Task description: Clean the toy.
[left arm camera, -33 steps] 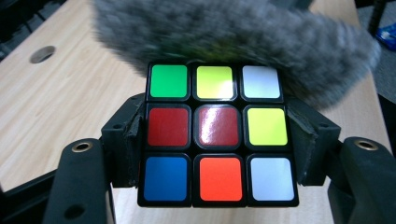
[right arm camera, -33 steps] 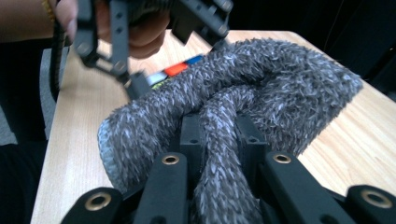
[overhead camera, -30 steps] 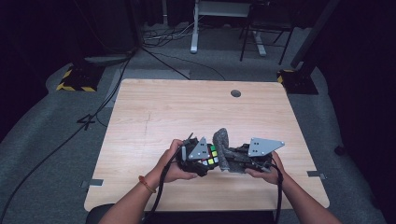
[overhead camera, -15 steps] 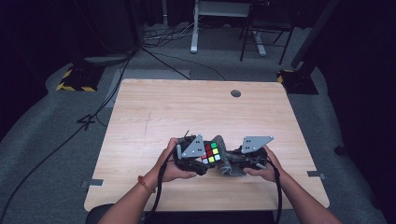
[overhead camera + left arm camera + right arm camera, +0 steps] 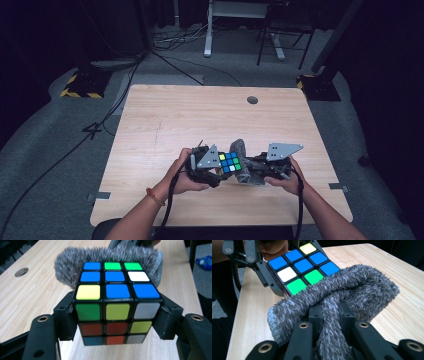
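A scrambled Rubik's cube (image 5: 116, 297) sits between the black pads (image 5: 71, 320) of my left gripper (image 5: 116, 320), which is shut on its two sides. Its mostly blue face points up. A grey fuzzy cloth (image 5: 352, 287) is bunched in my right gripper (image 5: 330, 312), shut on it, and the cloth lies against the cube's (image 5: 303, 265) far edge. From above, the cube (image 5: 229, 162) is held just over the table near its front edge. My left gripper (image 5: 224, 169) is on its left, and my right gripper (image 5: 246, 172) with the cloth (image 5: 240, 148) on its right.
The light wooden table (image 5: 175, 115) stretches away beyond the hands, with a round cable hole (image 5: 252, 100) near its far edge. Cables, a desk frame and stands are on the dark floor behind it. A blue packet (image 5: 205, 261) lies on the floor beside the table.
The cube has tipped in my left gripper, so its blue face now points up instead of a mixed red and yellow one. The cloth has come down against it. Both hands stayed in place.
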The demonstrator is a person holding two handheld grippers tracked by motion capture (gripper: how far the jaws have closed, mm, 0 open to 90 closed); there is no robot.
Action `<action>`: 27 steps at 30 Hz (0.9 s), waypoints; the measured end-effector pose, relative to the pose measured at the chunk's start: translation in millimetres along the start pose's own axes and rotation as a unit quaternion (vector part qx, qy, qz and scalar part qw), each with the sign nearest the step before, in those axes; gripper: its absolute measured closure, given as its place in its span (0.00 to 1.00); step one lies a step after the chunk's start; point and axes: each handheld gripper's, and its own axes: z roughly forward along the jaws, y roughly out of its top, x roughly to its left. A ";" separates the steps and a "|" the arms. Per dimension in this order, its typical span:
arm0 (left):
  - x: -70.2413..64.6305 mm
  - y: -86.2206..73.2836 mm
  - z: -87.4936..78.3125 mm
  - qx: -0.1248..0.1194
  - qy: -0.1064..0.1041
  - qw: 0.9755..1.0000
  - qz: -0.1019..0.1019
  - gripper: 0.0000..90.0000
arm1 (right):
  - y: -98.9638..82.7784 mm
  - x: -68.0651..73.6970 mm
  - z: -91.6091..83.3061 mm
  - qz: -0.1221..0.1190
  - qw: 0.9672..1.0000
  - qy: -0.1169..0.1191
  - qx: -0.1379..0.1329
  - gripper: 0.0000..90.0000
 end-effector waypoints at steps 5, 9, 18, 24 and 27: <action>0.8 -0.5 4.7 0.013 -0.001 1.000 -0.001 0.36 | 0.7 0.9 -0.9 0.000 1.000 0.000 -0.007 0.86; -1.0 -0.6 12.1 0.031 0.004 0.999 0.008 0.36 | 2.1 3.3 -0.7 -0.005 1.000 0.001 -0.012 0.86; 0.0 1.6 6.4 0.008 0.010 1.000 0.009 0.37 | 3.9 4.1 1.3 -0.014 0.999 -0.032 0.005 0.85; 1.4 2.9 2.9 0.005 0.013 1.000 0.007 0.37 | -8.9 -1.5 17.8 -0.011 0.996 -0.026 0.083 0.85; 6.1 0.9 1.6 0.004 0.020 1.000 0.000 0.37 | -9.6 2.2 23.1 -0.020 0.995 -0.003 0.099 0.85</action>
